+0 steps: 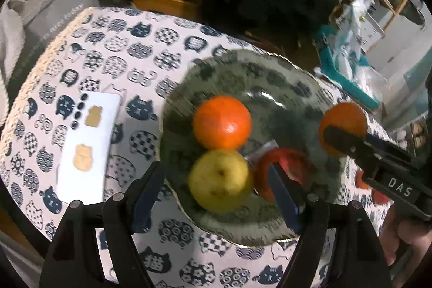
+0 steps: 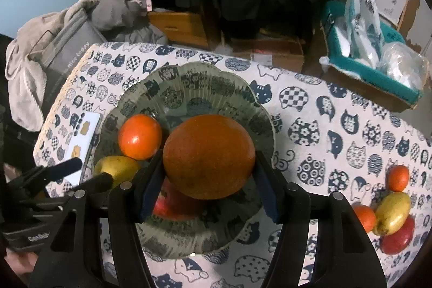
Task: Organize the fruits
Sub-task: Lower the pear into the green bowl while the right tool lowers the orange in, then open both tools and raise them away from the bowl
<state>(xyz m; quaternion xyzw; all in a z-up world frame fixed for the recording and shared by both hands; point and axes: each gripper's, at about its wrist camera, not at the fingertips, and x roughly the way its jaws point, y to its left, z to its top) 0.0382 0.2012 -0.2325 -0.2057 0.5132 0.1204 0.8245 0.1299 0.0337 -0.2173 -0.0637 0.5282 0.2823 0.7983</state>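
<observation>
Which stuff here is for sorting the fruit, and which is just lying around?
For the job: glass plate, orange gripped in the right gripper, tangerine, pear, red apple, fruit pile, left gripper.

Lying about: white card, teal box, grey clothes.

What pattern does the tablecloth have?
White tablecloth with navy patterned cat heads; clearest in the right wrist view.
</observation>
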